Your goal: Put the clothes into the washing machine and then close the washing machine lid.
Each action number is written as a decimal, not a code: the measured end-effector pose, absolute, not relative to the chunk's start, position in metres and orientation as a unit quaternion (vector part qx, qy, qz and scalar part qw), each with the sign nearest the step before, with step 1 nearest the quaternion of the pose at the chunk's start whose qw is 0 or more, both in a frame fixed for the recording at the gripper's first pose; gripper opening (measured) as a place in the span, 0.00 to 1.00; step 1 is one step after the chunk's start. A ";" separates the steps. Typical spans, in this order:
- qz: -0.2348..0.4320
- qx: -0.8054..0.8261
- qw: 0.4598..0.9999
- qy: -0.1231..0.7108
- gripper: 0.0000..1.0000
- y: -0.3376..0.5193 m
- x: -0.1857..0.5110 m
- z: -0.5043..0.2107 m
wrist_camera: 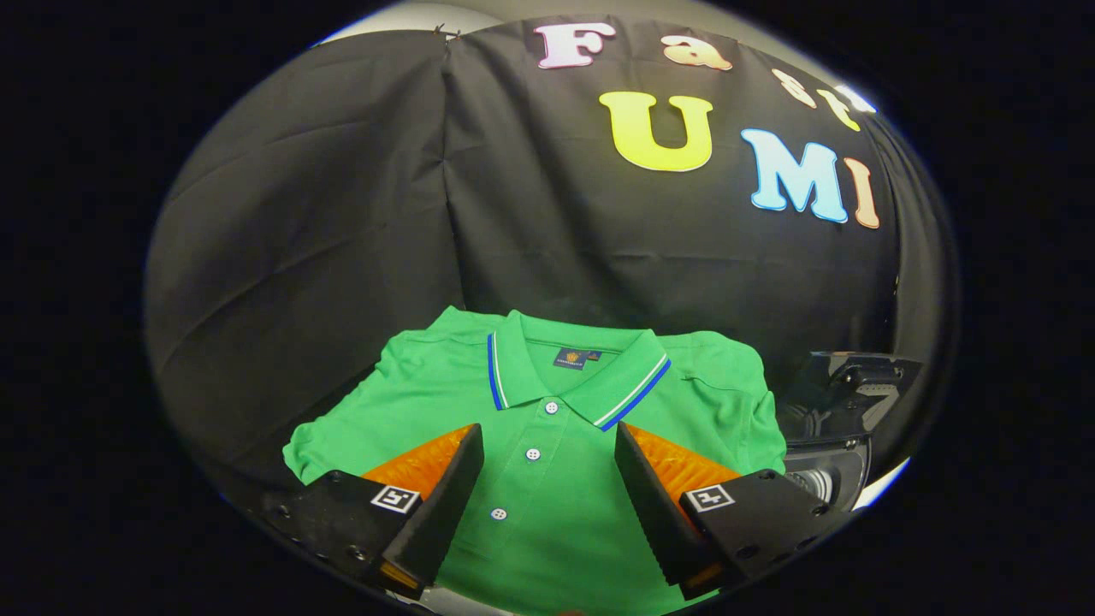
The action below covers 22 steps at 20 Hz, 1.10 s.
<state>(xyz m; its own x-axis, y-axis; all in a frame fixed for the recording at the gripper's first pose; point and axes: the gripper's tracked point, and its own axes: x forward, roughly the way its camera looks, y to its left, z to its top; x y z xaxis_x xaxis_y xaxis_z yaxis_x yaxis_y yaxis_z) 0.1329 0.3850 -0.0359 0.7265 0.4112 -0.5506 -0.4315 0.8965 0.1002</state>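
Below gripper [547, 449]: green polo [547, 402] laid flat, collar at far end.
Fingers spread wide w/ placket btwn them, nothing gripped; washer [834, 411] just right of shirt.

- The gripper [547, 449] points forward and slightly down.
- Its two fingers [445, 496] stand wide apart, jaws open.
- Nothing is held between them.

neck label [577, 358] on green polo shirt [547, 513] | print unreadable | tool [547, 441] fingers spread

Recording booth: black cloth wall [342, 214] behind.
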 end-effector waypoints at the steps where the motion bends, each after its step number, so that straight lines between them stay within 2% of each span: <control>1: 0.229 -0.019 0.927 0.298 0.97 0.388 0.134 -0.039; 6: 0.233 -0.029 0.914 0.330 0.97 0.397 0.133 -0.058; 9: 0.241 -0.052 0.915 0.319 0.97 0.400 0.134 -0.056; 13: 0.249 -0.056 0.913 0.320 0.92 0.399 0.133 -0.058; 16: 0.249 -0.054 0.913 0.319 0.55 0.401 0.135 -0.056; 18: 0.253 -0.065 0.912 0.318 0.49 0.402 0.134 -0.055; 20: 0.247 -0.062 0.916 0.309 0.50 0.399 0.136 -0.053; 21: 0.243 -0.059 0.919 0.304 0.06 0.397 0.136 -0.055; 22: 0.246 -0.068 0.920 0.298 0.06 0.401 0.133 -0.055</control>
